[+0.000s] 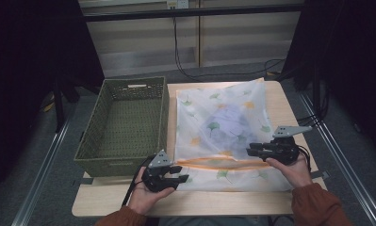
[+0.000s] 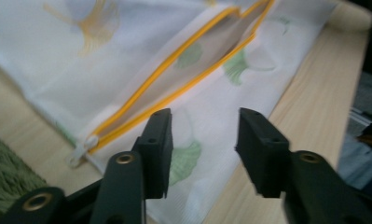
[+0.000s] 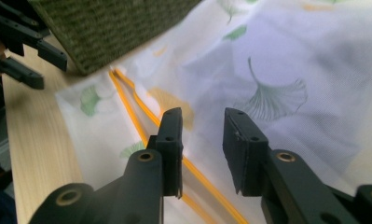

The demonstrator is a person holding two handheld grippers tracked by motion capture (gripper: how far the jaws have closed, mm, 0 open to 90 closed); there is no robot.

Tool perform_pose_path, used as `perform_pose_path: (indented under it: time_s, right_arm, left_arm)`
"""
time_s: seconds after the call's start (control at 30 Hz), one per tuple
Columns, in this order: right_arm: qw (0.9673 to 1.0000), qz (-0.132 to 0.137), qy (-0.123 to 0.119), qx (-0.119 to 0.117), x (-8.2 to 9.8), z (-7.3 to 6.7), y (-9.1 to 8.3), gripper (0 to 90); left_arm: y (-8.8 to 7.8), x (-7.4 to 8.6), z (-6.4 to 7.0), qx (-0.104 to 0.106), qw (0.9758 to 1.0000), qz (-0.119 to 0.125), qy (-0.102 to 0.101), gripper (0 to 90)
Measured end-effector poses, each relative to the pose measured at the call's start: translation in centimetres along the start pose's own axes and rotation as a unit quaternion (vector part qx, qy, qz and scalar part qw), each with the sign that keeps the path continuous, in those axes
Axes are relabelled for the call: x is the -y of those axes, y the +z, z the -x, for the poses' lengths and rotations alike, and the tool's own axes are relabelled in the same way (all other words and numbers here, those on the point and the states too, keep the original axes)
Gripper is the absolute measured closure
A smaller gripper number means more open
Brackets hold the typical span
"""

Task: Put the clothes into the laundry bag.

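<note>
My left gripper (image 1: 180,175): nearest the camera, over the bag's near-left corner, jaws partly apart, nothing between them.
My right gripper (image 1: 252,149): over the bag's right side, jaws partly apart, empty.
Mesh laundry bag (image 1: 223,127): flat on the wooden table (image 1: 129,200), ginkgo-leaf print, something pale folded inside.
Orange zipper (image 1: 214,160): runs left to right across the bag's near part, between my two grippers; it gapes open.
Zipper pull (image 2: 81,148): at the zipper's left end, just ahead of my left jaws, so the left hand is nearer.
Green woven basket (image 1: 124,125): empty, touching the bag's left edge.
</note>
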State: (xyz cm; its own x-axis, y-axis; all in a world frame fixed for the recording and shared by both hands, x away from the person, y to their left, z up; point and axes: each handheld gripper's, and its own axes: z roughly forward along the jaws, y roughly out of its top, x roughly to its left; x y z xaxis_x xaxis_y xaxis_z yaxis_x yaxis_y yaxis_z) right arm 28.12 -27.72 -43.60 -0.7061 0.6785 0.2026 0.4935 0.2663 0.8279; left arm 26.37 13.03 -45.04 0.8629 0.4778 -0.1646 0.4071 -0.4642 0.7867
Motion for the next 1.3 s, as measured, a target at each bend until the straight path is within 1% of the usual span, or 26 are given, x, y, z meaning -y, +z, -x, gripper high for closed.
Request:
perform_pose_path:
  time_s: [0.07,0.13,0.3,0.37,0.4,0.43,0.5,0.53,0.6,0.63,0.7,0.73,0.77,0.8,0.87,0.93,0.97,1.0,1.03,1.1,1.13,1.17,1.2,1.23,1.27,1.3]
  right_arm:
    - [0.9998,0.019,0.003,0.002,-0.1,-0.1,-0.7,66.9]
    - [0.9995,0.031,0.004,0.009,0.0,-0.3,-1.2,64.5]
    - [0.9990,0.041,-0.002,0.018,0.1,-1.0,-2.5,59.1]
    - [0.9986,0.047,-0.004,0.022,0.0,-1.3,-3.1,55.6]
    - [0.9983,0.051,-0.009,0.028,0.0,-1.4,-3.4,54.1]
    - [0.9979,0.054,-0.010,0.033,0.1,-1.5,-3.7,54.0]
    - [0.9976,0.059,-0.011,0.034,0.1,-1.7,-4.3,52.9]
    - [0.9972,0.063,-0.014,0.040,0.2,-1.8,-4.6,52.3]
    - [0.9966,0.071,-0.011,0.039,0.3,-2.0,-5.2,51.1]
    - [0.9962,0.074,-0.011,0.044,0.5,-2.1,-5.4,50.5]
    - [0.9961,0.074,-0.010,0.046,0.8,-2.3,-5.8,49.5]
    - [0.9962,0.069,-0.011,0.052,0.9,-2.3,-5.9,49.3]
    - [0.9961,0.070,-0.011,0.052,1.1,-2.4,-6.0,49.0]
    - [0.9960,0.071,-0.009,0.053,1.3,-2.5,-6.2,48.5]
    - [0.9955,0.077,-0.004,0.054,1.7,-2.7,-6.4,48.1]
    - [0.9955,0.079,0.003,0.052,2.1,-2.8,-6.5,47.7]
    - [0.9954,0.079,0.003,0.055,2.3,-2.9,-6.6,47.4]
    - [0.9953,0.080,0.003,0.055,2.4,-3.0,-6.6,47.4]
    - [0.9951,0.081,0.004,0.057,2.6,-3.0,-6.7,47.3]
    - [0.9942,0.087,0.005,0.064,3.0,-3.2,-6.9,47.2]
    - [0.9935,0.092,0.006,0.067,3.2,-3.2,-7.0,47.2]
    - [0.9925,0.097,0.006,0.074,3.4,-3.3,-7.1,47.2]
    - [0.9919,0.101,0.008,0.076,3.6,-3.3,-7.3,47.2]
    - [0.9911,0.106,0.013,0.080,3.8,-3.4,-7.4,47.2]
    - [0.9907,0.108,0.013,0.082,4.1,-3.3,-7.5,47.2]
    - [0.9900,0.111,0.019,0.086,4.3,-3.3,-7.6,47.2]
  left_arm:
    - [-0.7,-0.3,0.2,0.003,0.9997,0.024,0.001,47.1]
    - [-1.4,-0.5,0.3,-0.001,0.9993,0.037,0.005,44.1]
    - [-2.8,-0.4,0.6,-0.025,0.9982,0.055,0.007,31.4]
    - [-3.5,-0.4,0.6,-0.031,0.9978,0.058,0.002,29.4]
    - [-3.8,-0.3,0.6,-0.034,0.9975,0.063,0.002,28.3]
    - [-4.2,-0.3,0.6,-0.043,0.9971,0.062,0.006,27.8]
    - [-5.1,-0.2,0.5,-0.055,0.9959,0.072,0.004,25.7]
    - [-5.6,-0.1,0.4,-0.059,0.9951,0.080,0.000,25.3]
    - [-6.6,0.2,0.2,-0.073,0.9932,0.091,-0.005,25.3]
    - [-7.0,0.4,0.0,-0.077,0.9922,0.098,-0.010,25.3]
    - [-7.9,0.8,-0.2,-0.087,0.9897,0.111,-0.025,24.1]
    - [-8.2,1.1,-0.4,-0.085,0.9891,0.117,-0.028,21.5]
    - [-8.6,1.4,-0.4,-0.092,0.9884,0.117,-0.031,21.8]
    - [-9.0,1.6,-0.4,-0.097,0.9875,0.120,-0.034,21.7]
    - [-9.6,2.1,-0.3,-0.107,0.9855,0.128,-0.031,20.4]
    - [-10.1,2.5,-0.4,-0.120,0.9839,0.129,-0.030,20.2]
    - [-10.3,2.7,-0.4,-0.131,0.9827,0.128,-0.028,20.2]
    - [-10.4,2.9,-0.4,-0.141,0.9816,0.125,-0.031,20.2]
    - [-10.6,3.1,-0.5,-0.140,0.9820,0.122,-0.033,20.2]
    - [-10.9,3.8,-0.5,-0.149,0.9804,0.123,-0.040,20.3]
    - [-11.1,4.2,-0.5,-0.150,0.9803,0.121,-0.040,20.4]
    - [-11.3,4.6,-0.5,-0.154,0.9794,0.122,-0.045,21.1]
    - [-11.4,5.0,-0.4,-0.163,0.9771,0.126,-0.054,21.5]
    - [-11.6,5.4,-0.4,-0.163,0.9769,0.127,-0.056,21.4]
    - [-11.7,5.6,-0.4,-0.168,0.9761,0.125,-0.059,21.3]
    - [-11.8,5.9,-0.4,-0.176,0.9744,0.125,-0.061,21.3]
